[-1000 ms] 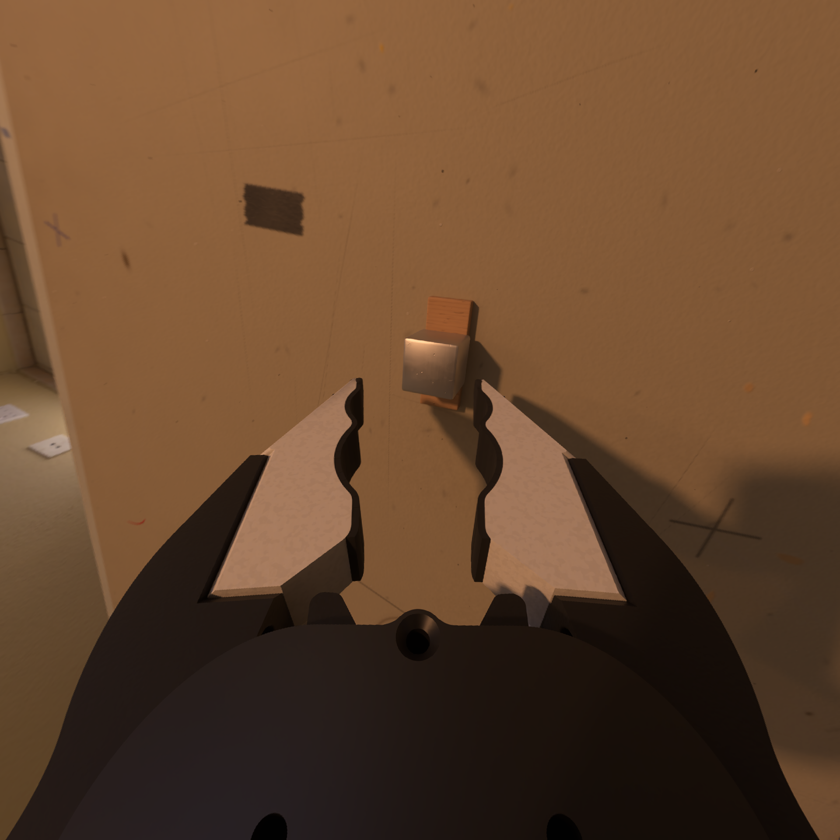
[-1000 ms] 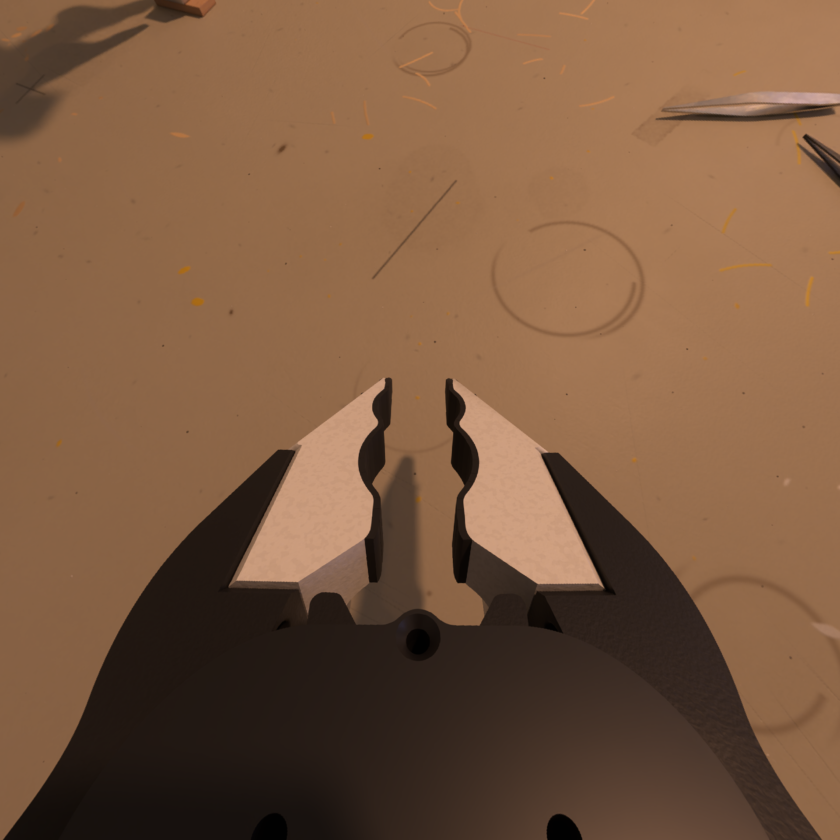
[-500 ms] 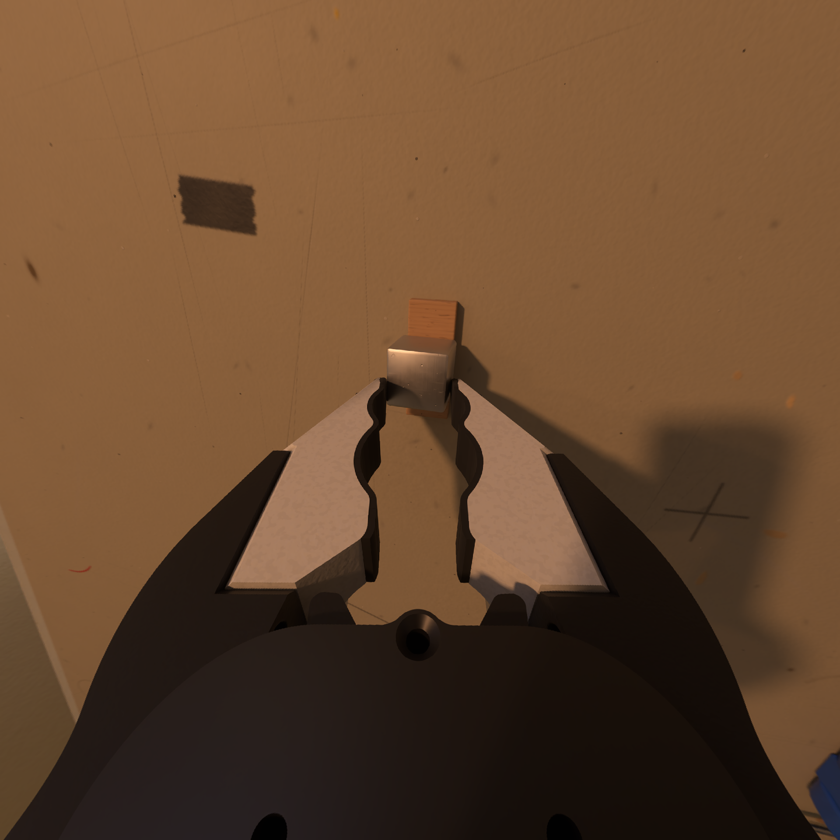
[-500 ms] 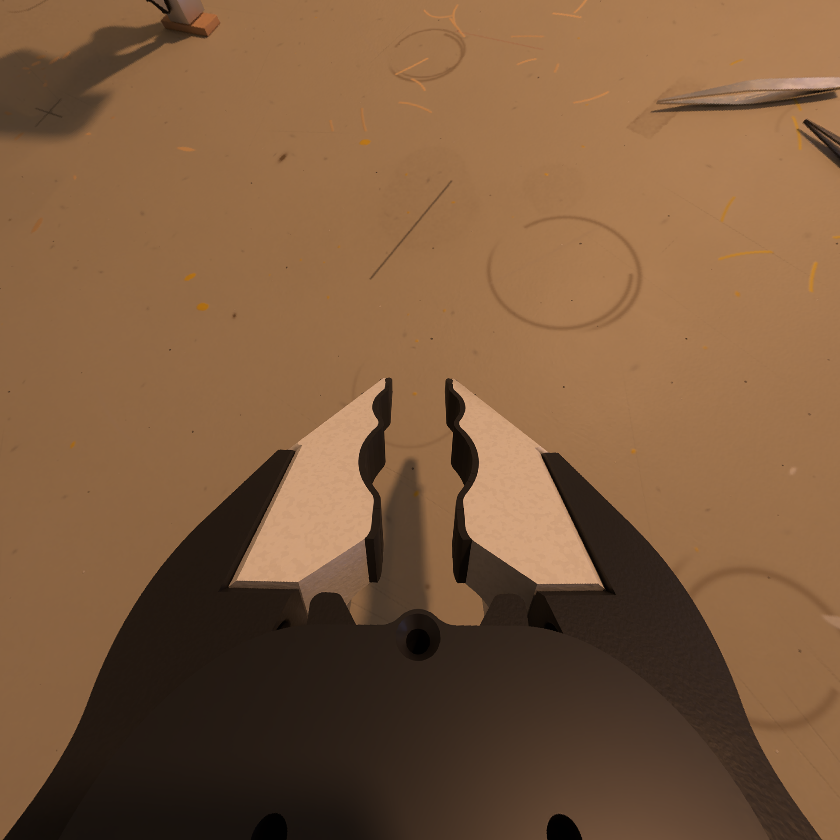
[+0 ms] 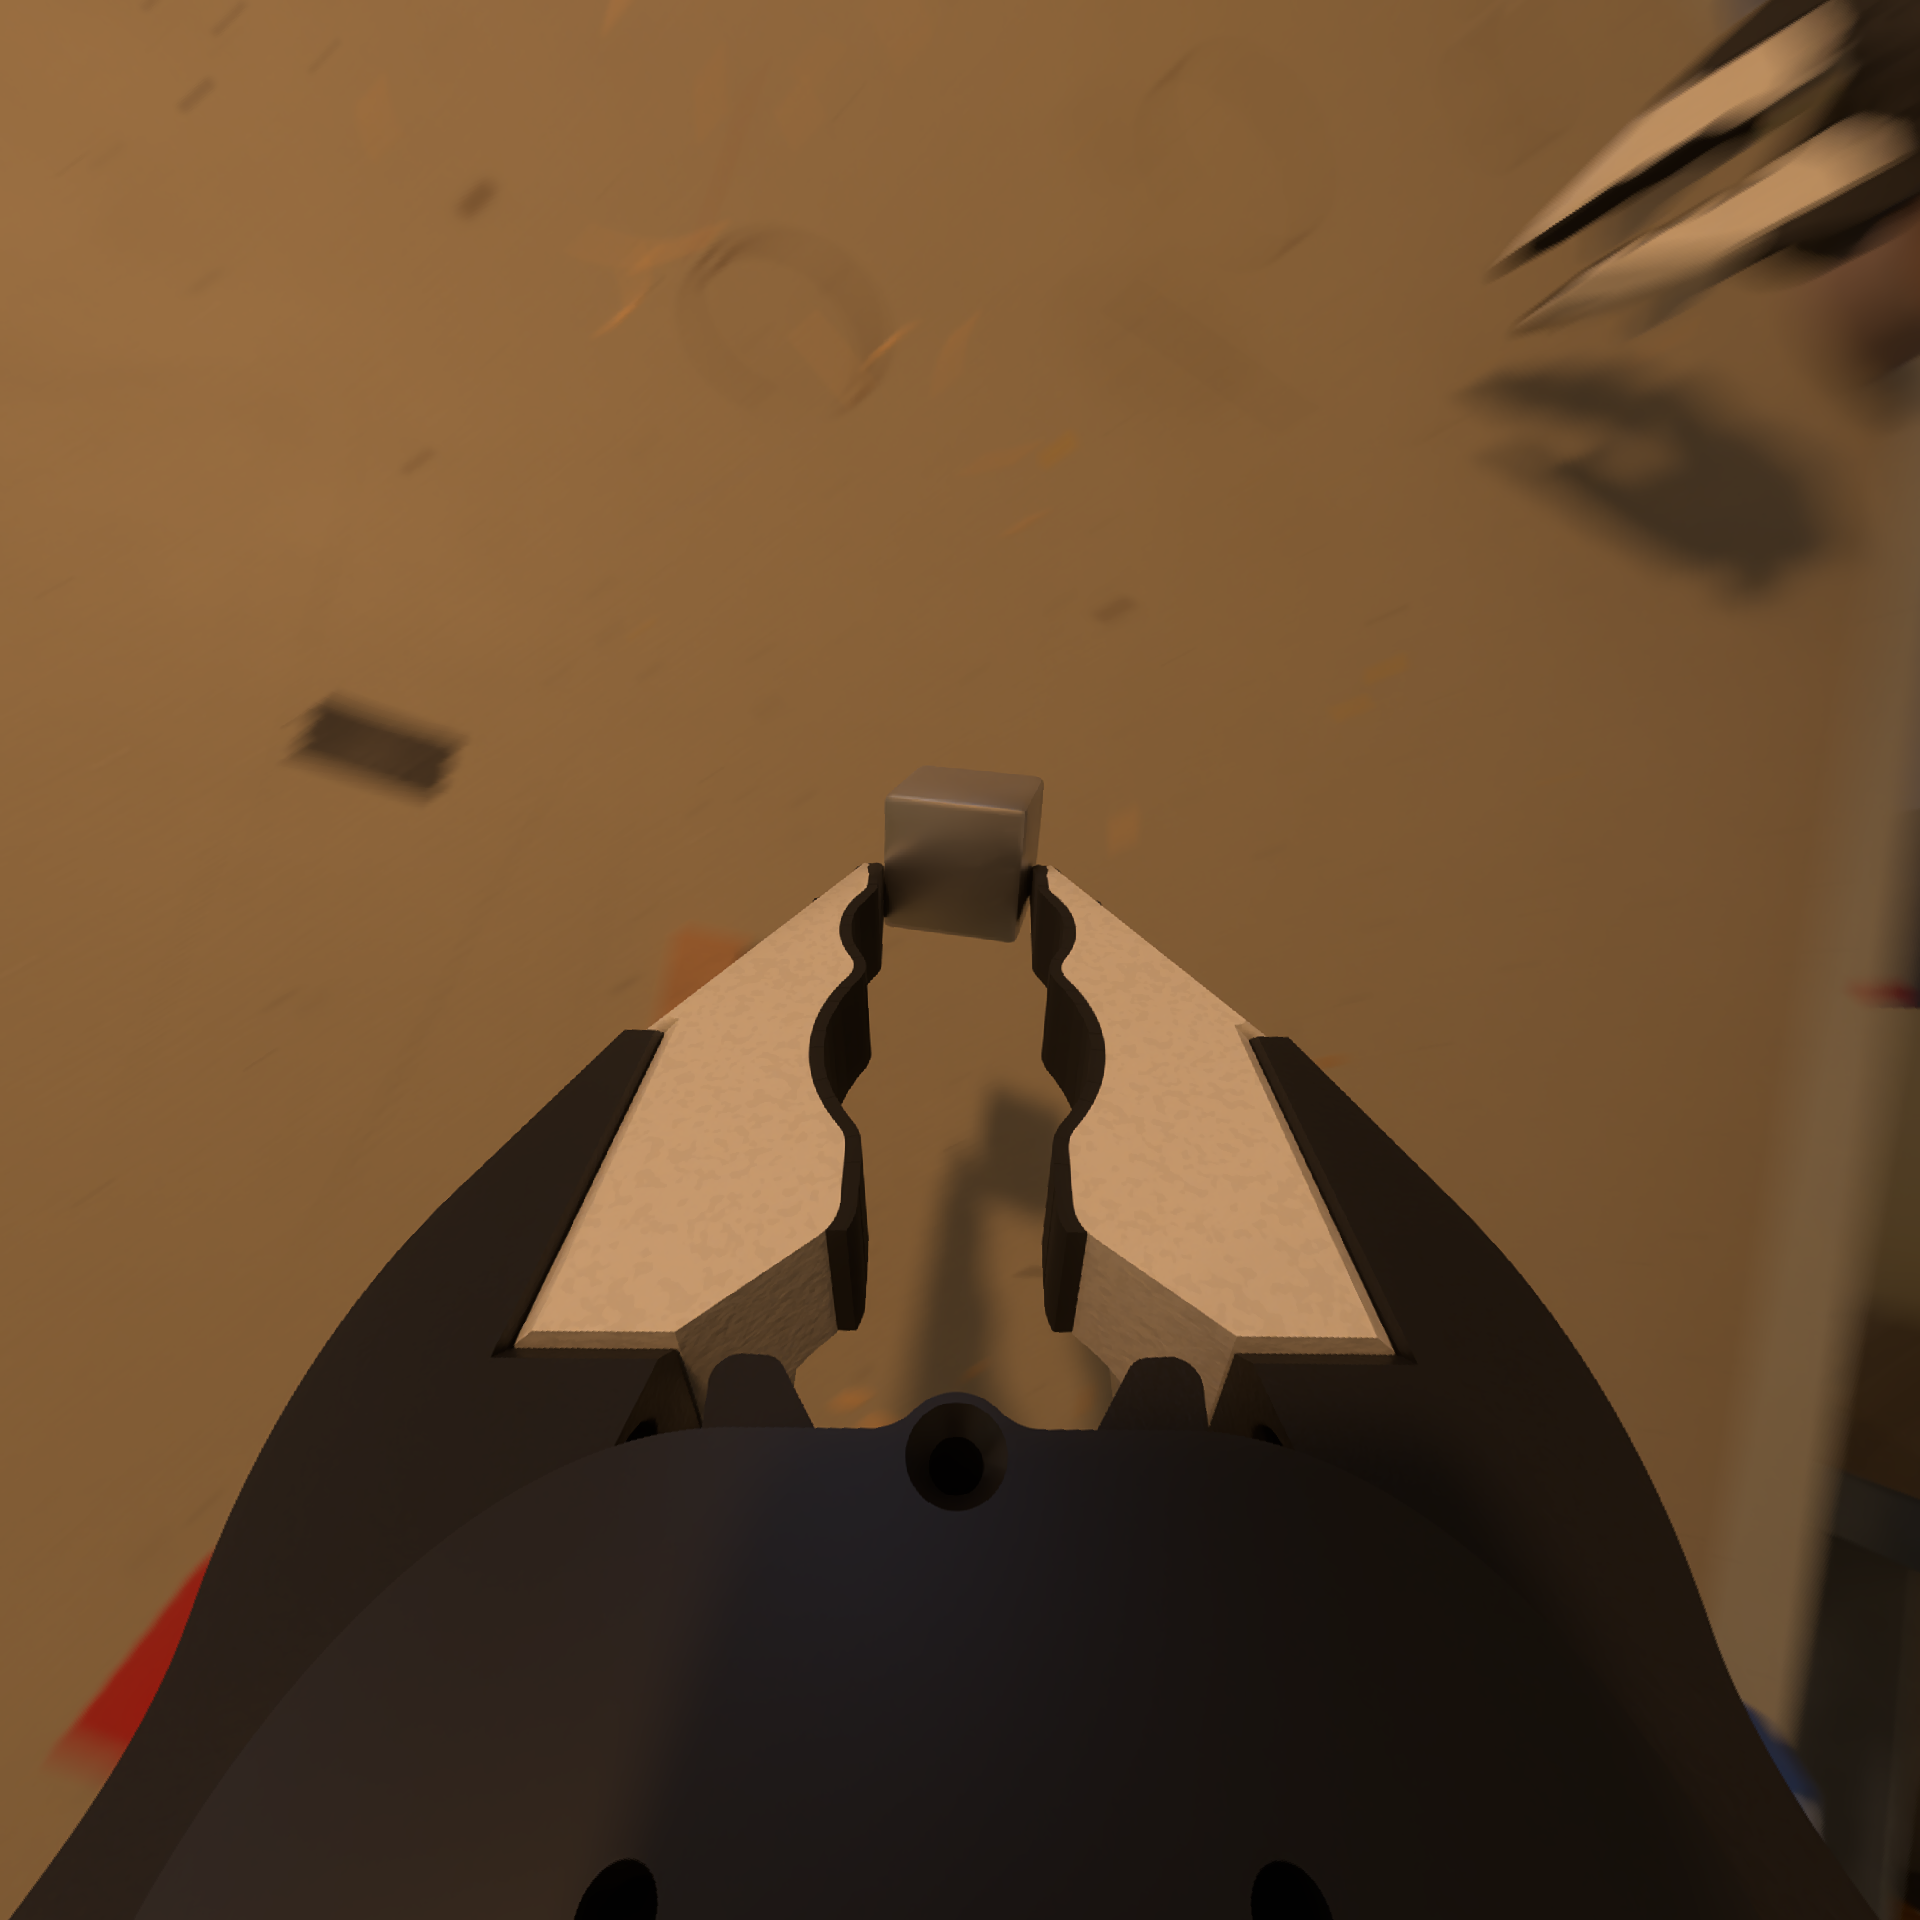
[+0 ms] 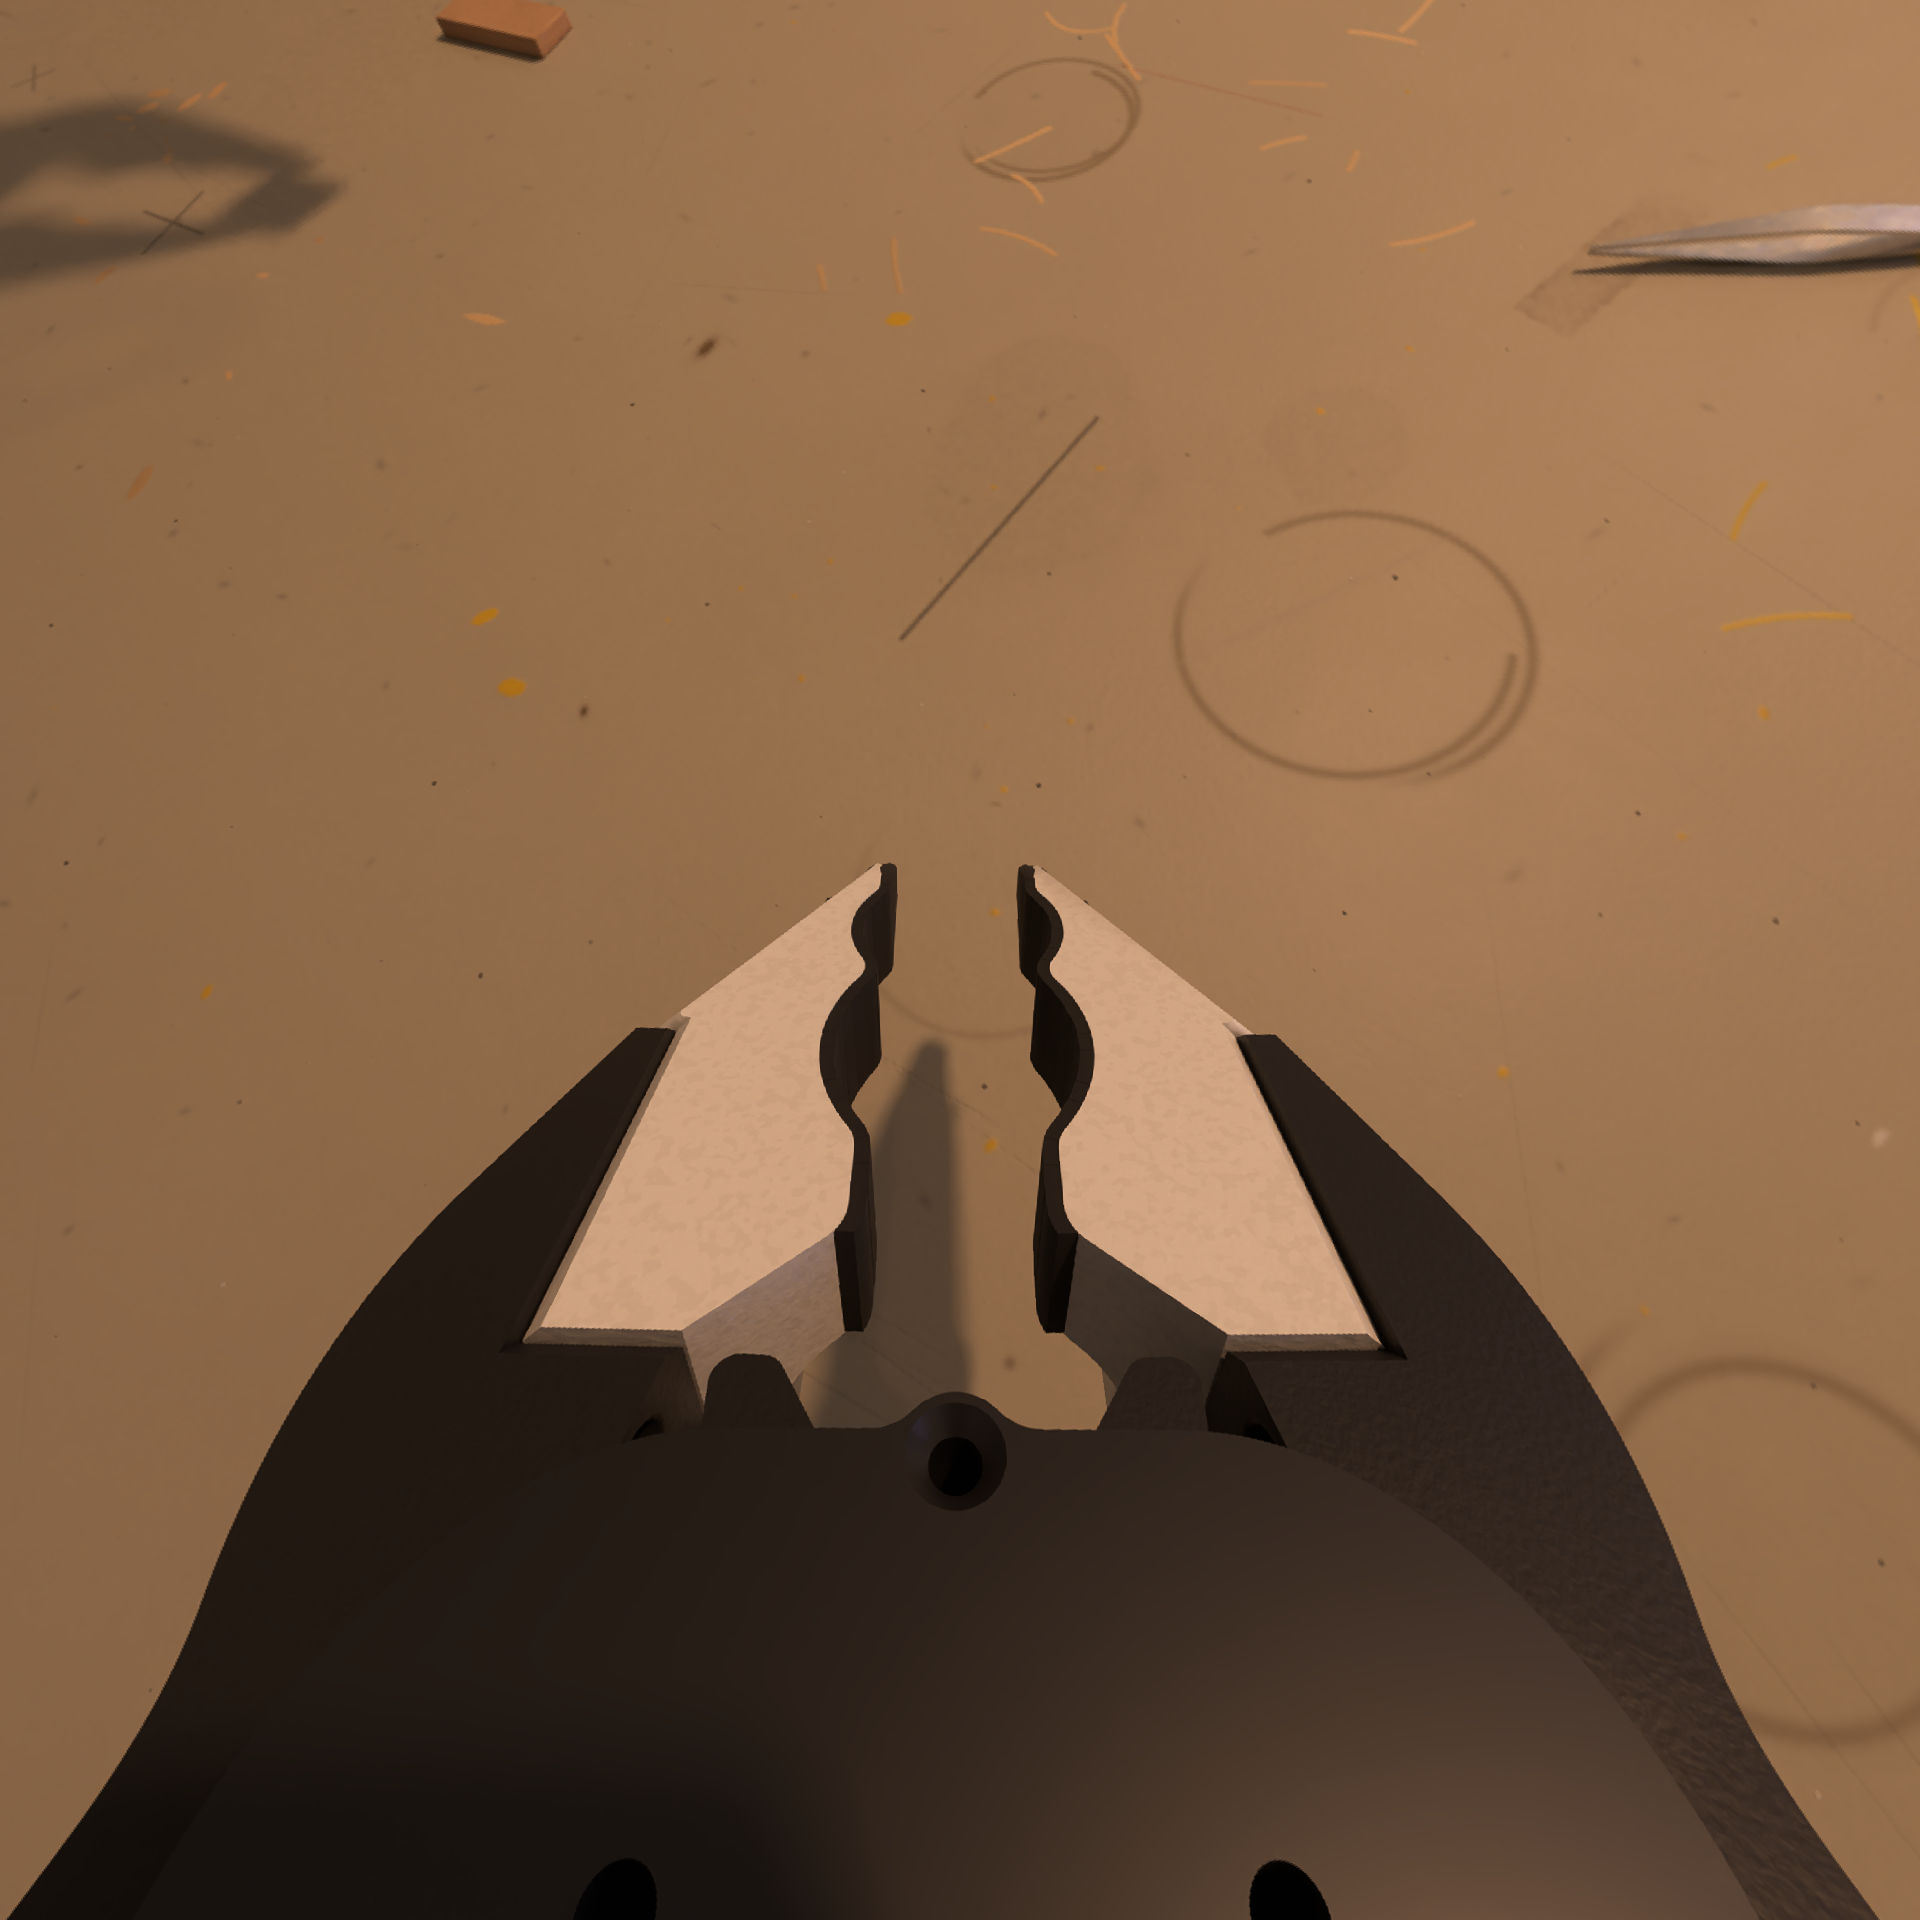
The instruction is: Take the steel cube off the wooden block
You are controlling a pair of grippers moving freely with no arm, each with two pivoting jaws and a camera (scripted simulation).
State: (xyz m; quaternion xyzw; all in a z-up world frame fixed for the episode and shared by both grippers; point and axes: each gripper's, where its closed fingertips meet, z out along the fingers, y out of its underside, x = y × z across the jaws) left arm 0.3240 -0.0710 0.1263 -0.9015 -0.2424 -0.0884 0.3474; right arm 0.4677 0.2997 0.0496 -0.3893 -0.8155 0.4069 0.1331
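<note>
My left gripper point(image 5: 956, 883) is shut on the steel cube point(image 5: 961, 831), a small grey metal cube pinched at the fingertips and held above the brown table. A blurred orange patch by the left finger point(image 5: 707, 961) may be the wooden block. In the right wrist view the flat wooden block point(image 6: 504, 26) lies bare at the far top left. My right gripper point(image 6: 956, 878) is empty over the table, its jaws a narrow gap apart. It also shows blurred at the top right of the left wrist view point(image 5: 1704, 177).
Metal tweezers point(image 6: 1766, 244) lie at the far right. A dark tape patch point(image 5: 374, 743) is on the table left of the cube. A red object point(image 5: 135, 1683) shows at lower left. The table edge point(image 5: 1860, 1143) runs down the right side.
My left gripper closed on the steel cube and lifted it off the wooden block, swinging its view. The block now lies bare. The right gripper has barely moved.
</note>
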